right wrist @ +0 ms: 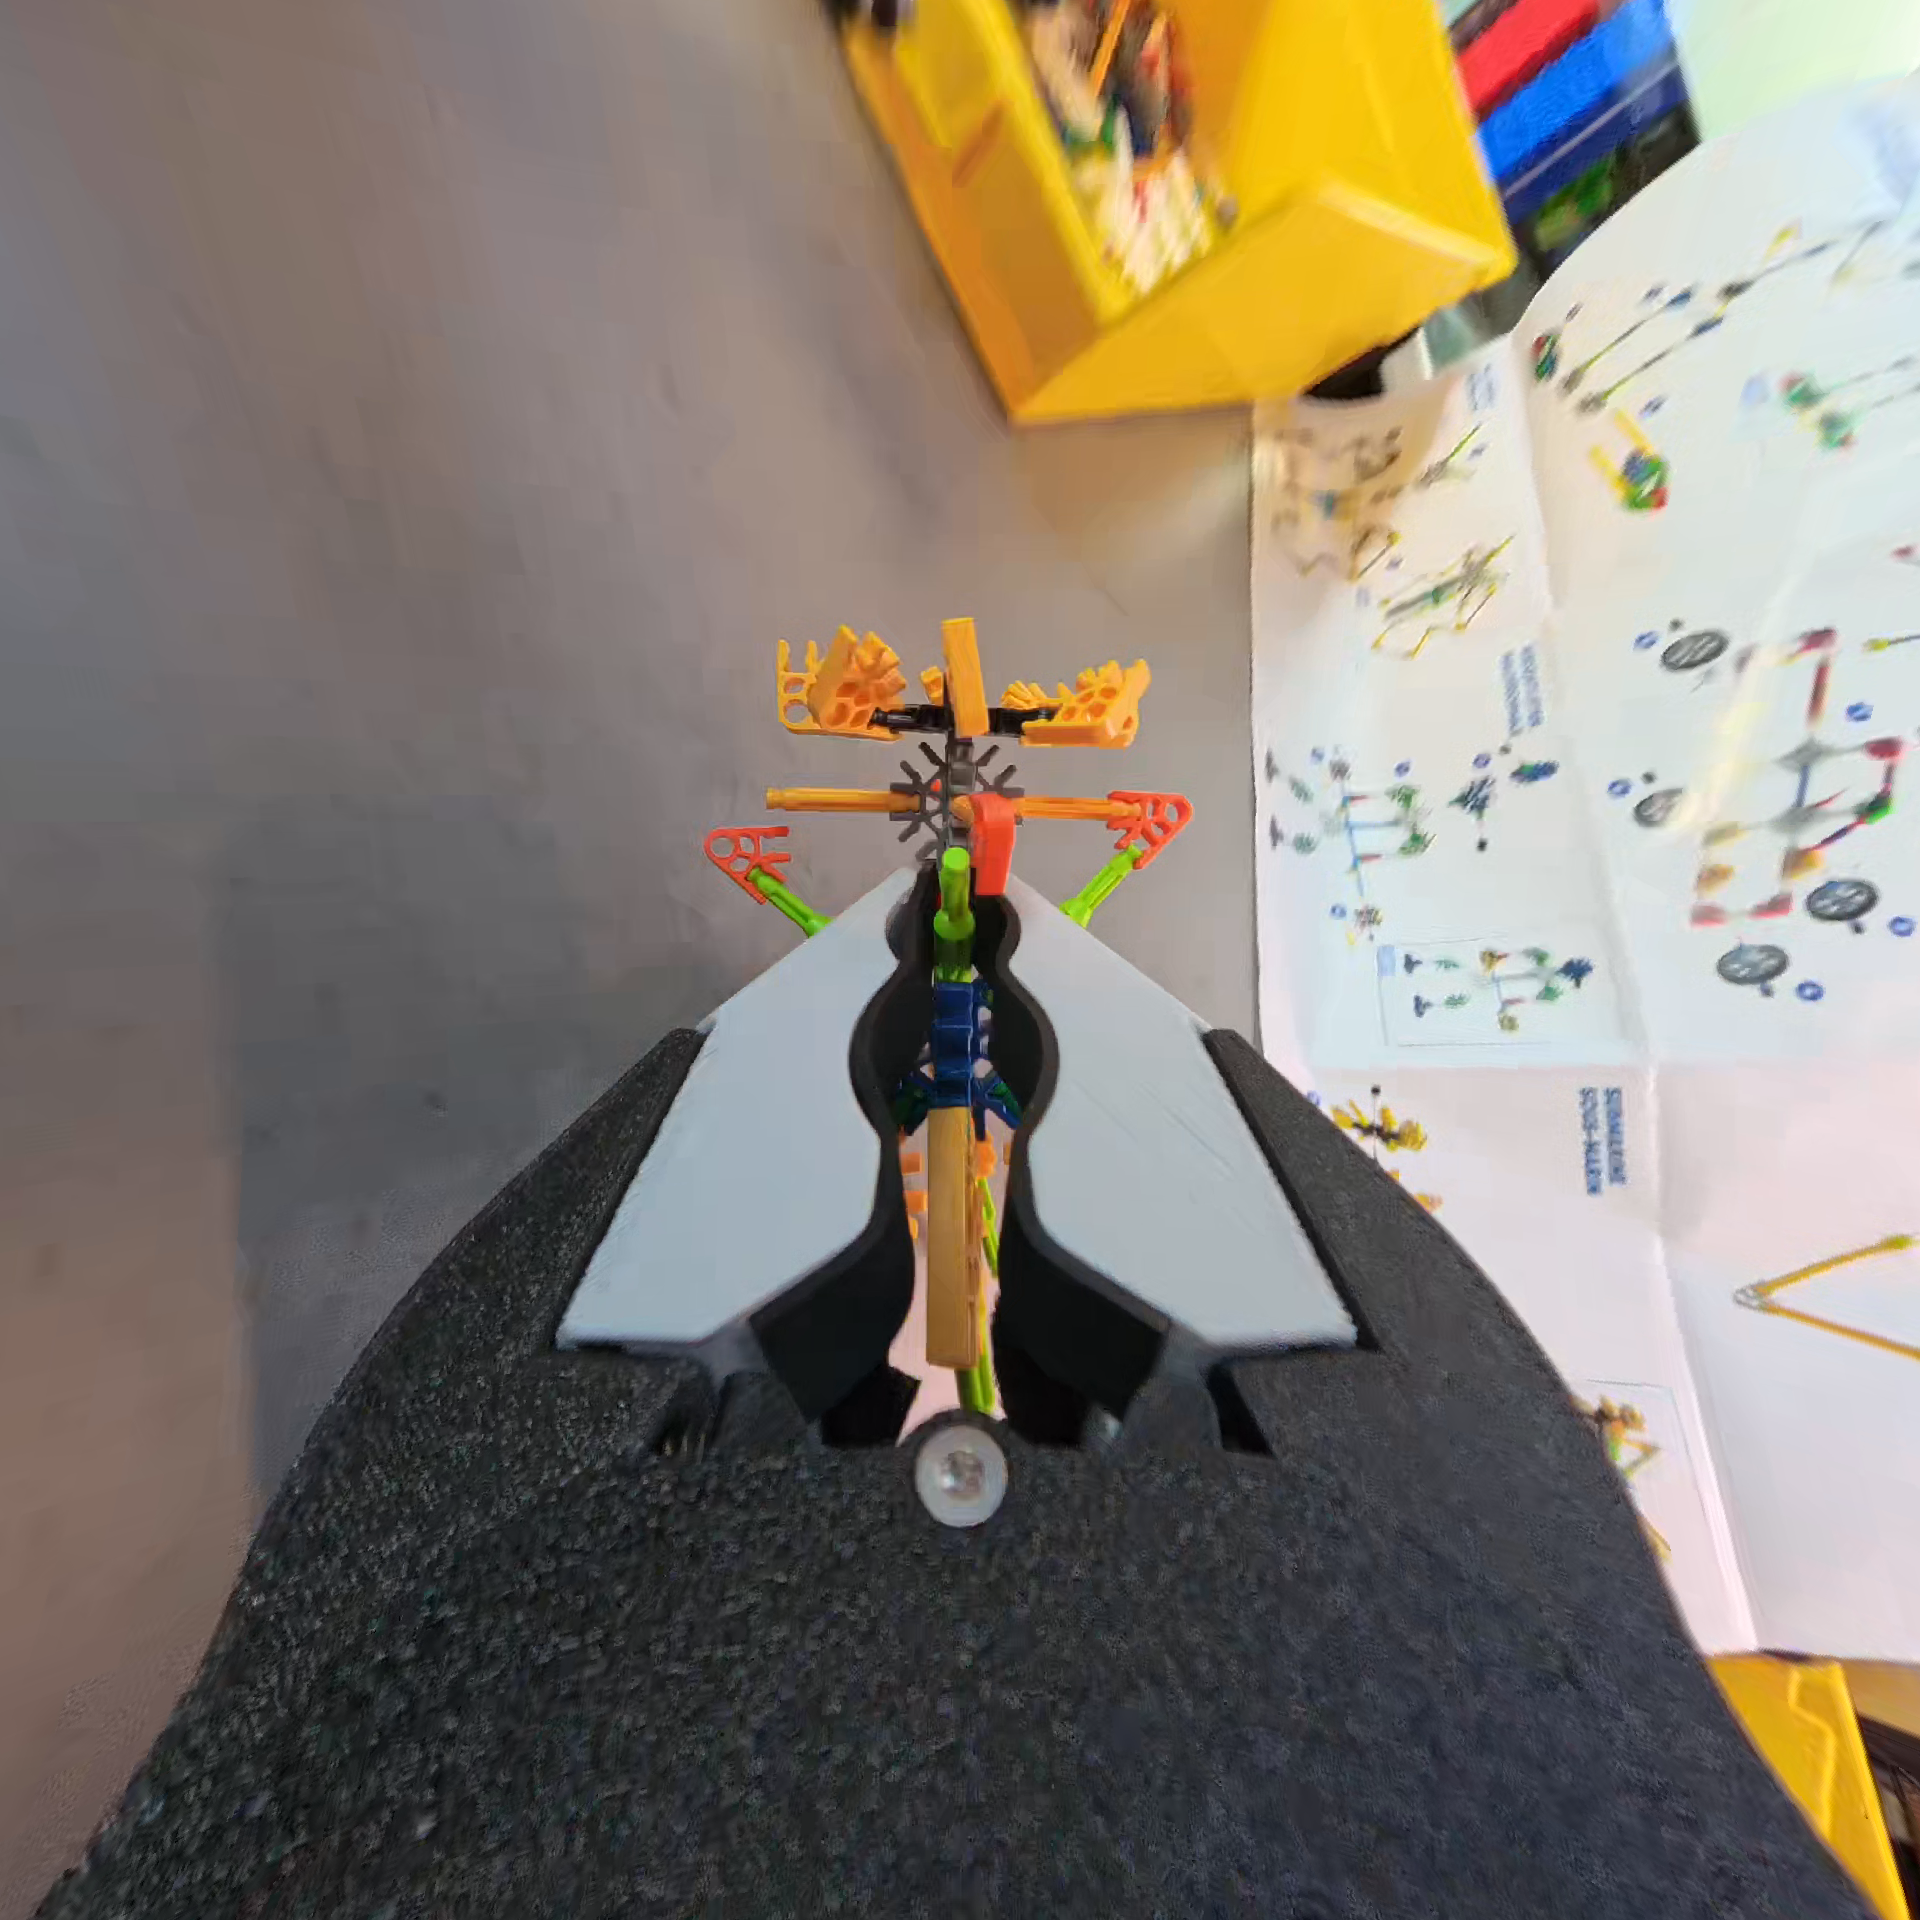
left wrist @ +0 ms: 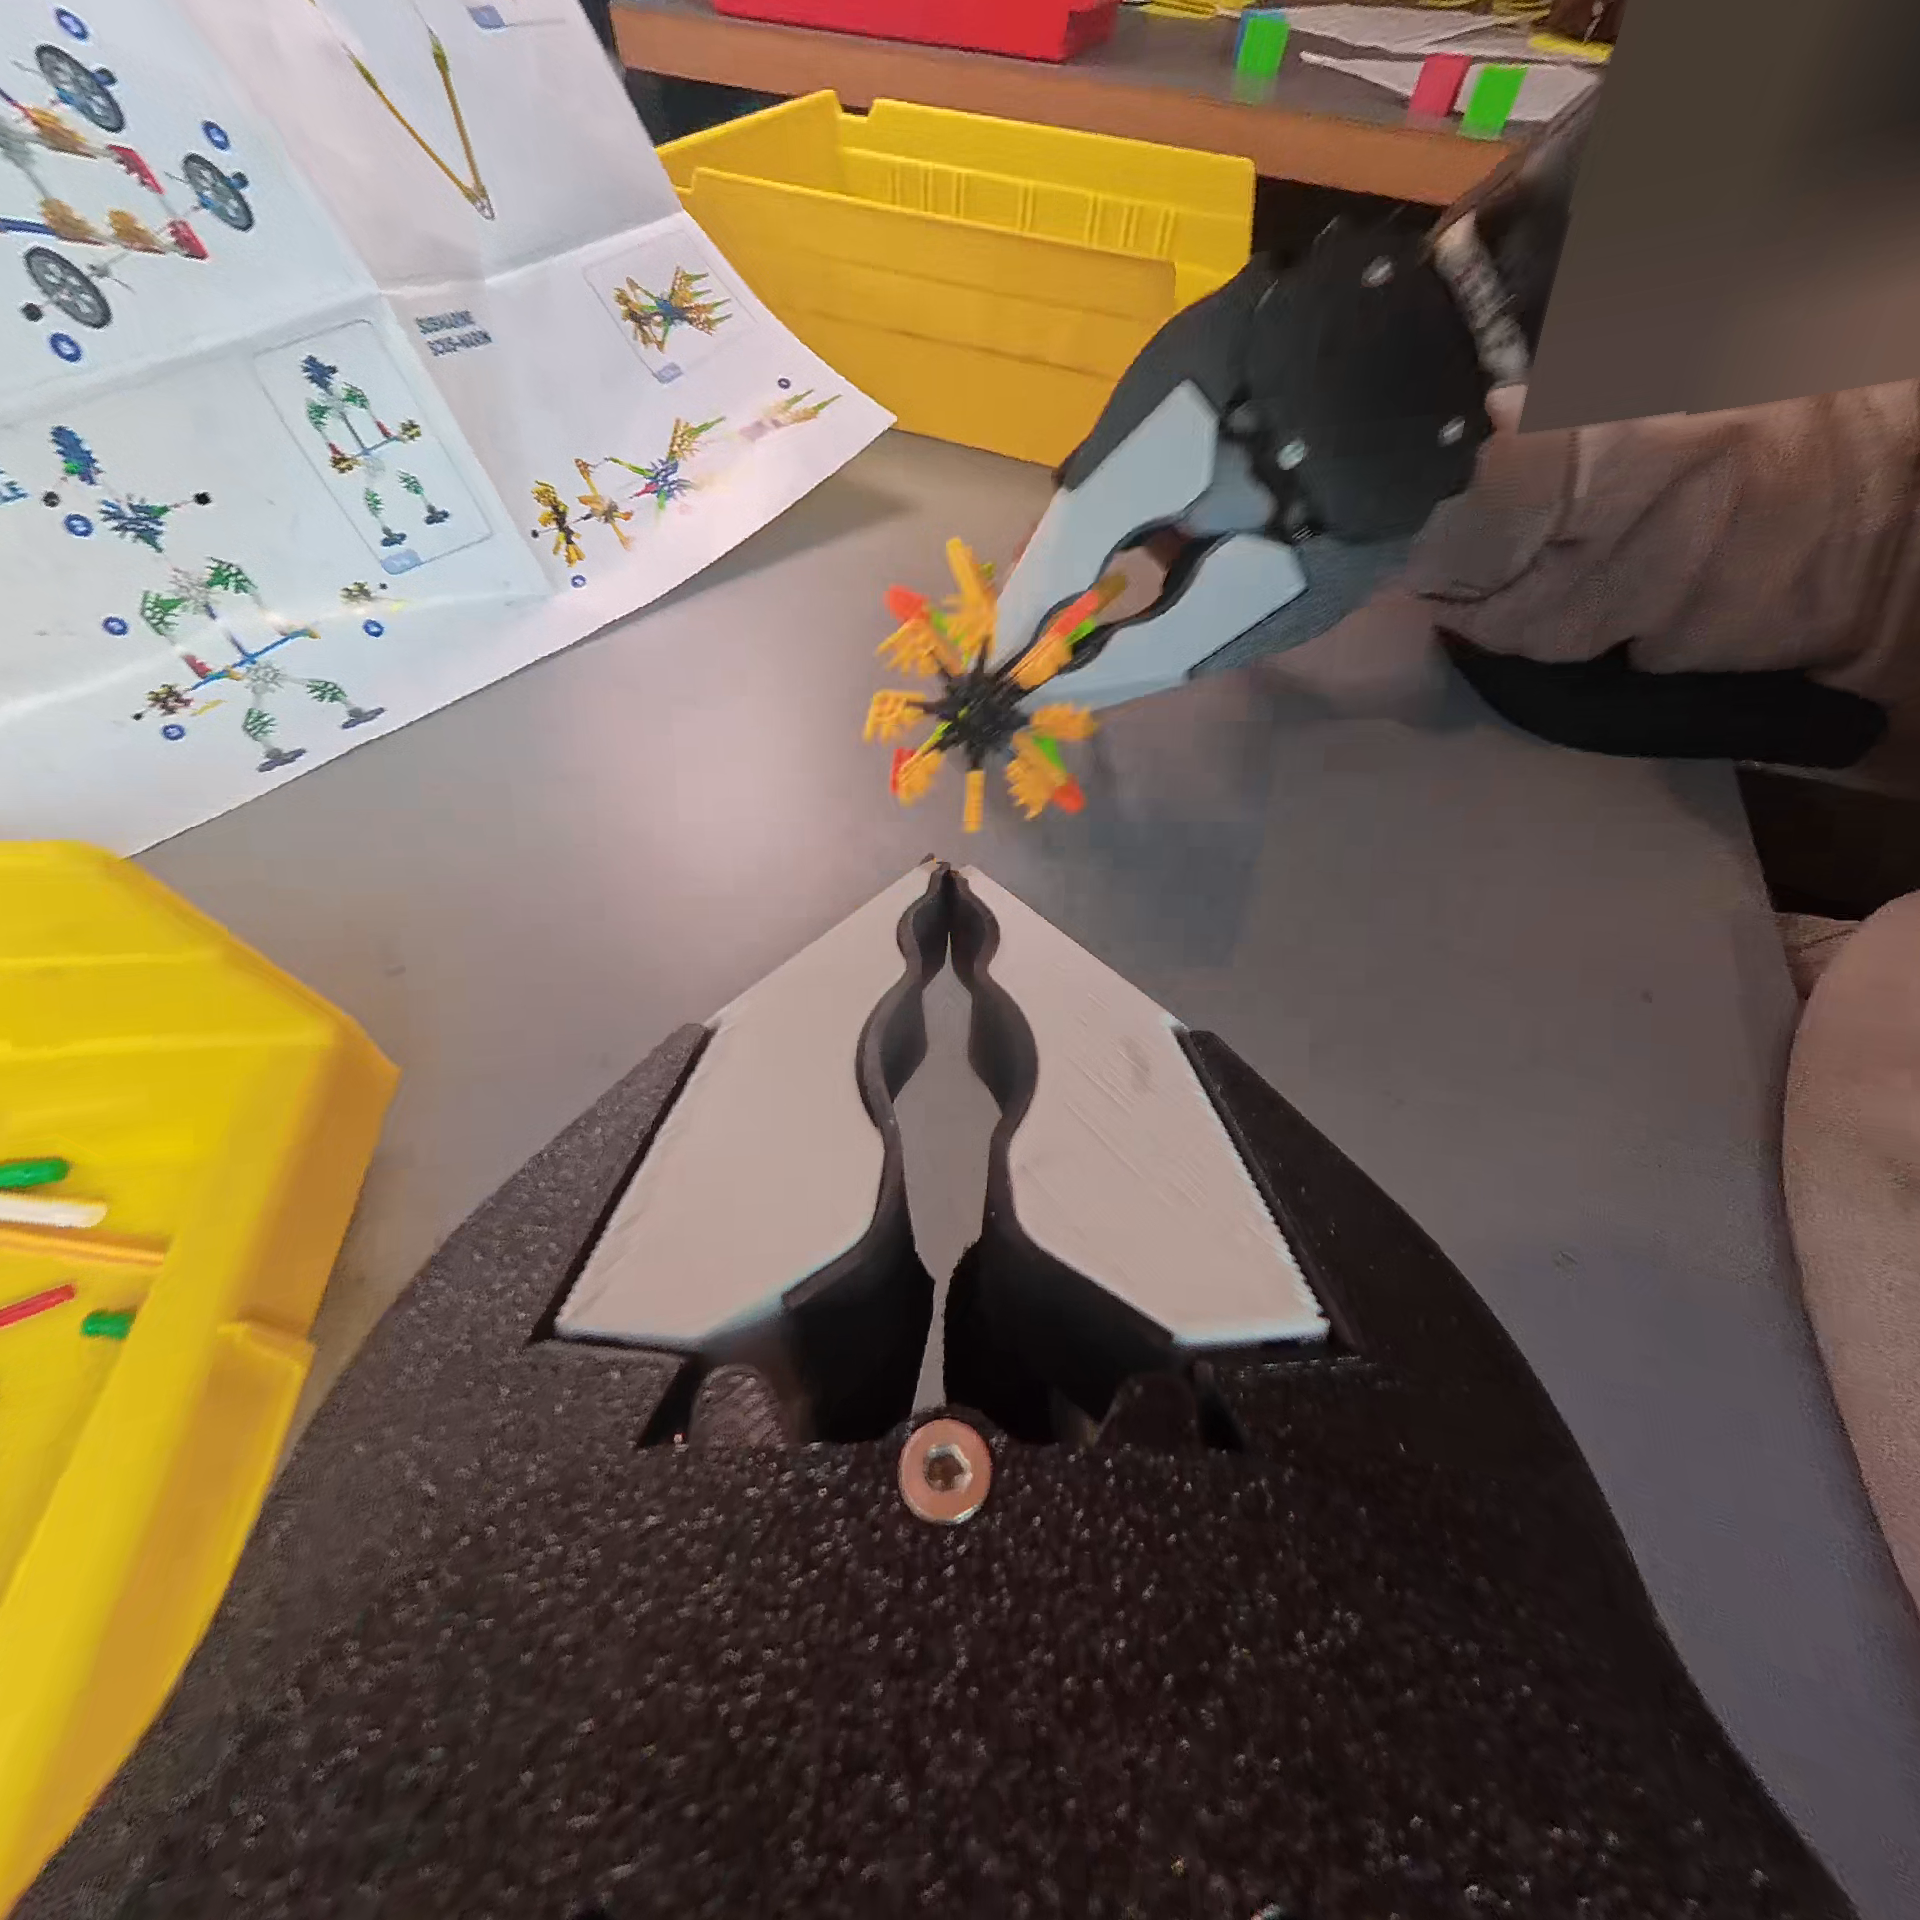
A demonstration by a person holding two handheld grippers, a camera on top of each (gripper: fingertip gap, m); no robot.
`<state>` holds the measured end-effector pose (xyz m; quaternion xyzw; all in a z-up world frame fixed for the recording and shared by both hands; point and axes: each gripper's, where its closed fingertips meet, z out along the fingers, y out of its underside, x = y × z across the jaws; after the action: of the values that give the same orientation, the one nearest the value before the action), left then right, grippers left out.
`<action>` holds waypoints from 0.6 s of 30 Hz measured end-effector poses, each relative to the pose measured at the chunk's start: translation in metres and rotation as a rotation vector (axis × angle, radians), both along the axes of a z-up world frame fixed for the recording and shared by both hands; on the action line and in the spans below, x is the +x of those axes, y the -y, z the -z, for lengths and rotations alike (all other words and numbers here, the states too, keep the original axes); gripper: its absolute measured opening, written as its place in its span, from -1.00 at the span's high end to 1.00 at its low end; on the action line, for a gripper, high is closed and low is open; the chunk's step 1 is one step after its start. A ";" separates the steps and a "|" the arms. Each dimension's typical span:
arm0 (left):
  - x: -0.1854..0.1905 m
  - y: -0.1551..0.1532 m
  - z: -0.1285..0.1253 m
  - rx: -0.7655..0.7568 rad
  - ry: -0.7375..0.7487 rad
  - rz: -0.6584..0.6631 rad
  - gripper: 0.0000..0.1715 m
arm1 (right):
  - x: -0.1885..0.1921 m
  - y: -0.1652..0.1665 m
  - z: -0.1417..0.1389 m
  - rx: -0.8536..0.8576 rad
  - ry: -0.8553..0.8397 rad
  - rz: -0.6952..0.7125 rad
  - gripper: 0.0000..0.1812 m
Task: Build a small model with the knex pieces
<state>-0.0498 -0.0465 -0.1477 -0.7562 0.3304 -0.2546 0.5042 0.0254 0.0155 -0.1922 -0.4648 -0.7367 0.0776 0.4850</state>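
My right gripper (right wrist: 958,883) is shut on a toy model of plastic rods and connectors (right wrist: 961,769): yellow-orange, red, green, grey and blue pieces. A green rod and a blue connector sit between its pads; the rest sticks out past the tips, above the grey table (right wrist: 416,520). The left wrist view shows the same model (left wrist: 971,707), blurred, in the right gripper (left wrist: 1023,675), held by a gloved hand. My left gripper (left wrist: 943,871) is shut with nothing between its pads, just short of the model, tips pointing at it.
A folded instruction sheet (left wrist: 312,416) lies at the left and also shows in the right wrist view (right wrist: 1558,831). Yellow bins stand behind (left wrist: 935,260) and at the near left (left wrist: 135,1143) with loose rods. A person's sleeve (left wrist: 1683,540) is at right. Some 12 cm of space lies between my two pairs of fingers.
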 end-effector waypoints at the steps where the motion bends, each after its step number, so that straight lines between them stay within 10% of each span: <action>1: -0.001 -0.004 0.003 -0.006 0.000 -0.018 1.00 | -0.008 0.010 -0.017 0.019 -0.057 -0.030 0.97; 7: 0.013 -0.004 0.006 -0.029 0.088 0.044 0.90 | -0.027 0.031 -0.022 -0.030 -0.148 -0.100 0.97; 18: 0.060 0.010 -0.022 0.036 0.302 0.180 0.52 | -0.035 0.057 -0.105 -0.880 -0.790 -0.203 0.97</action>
<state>0.0106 -0.0562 -0.1261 -0.6676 0.3218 -0.4035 0.5367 -0.0094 -0.0414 -0.0877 -0.4852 -0.4399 0.5882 0.4744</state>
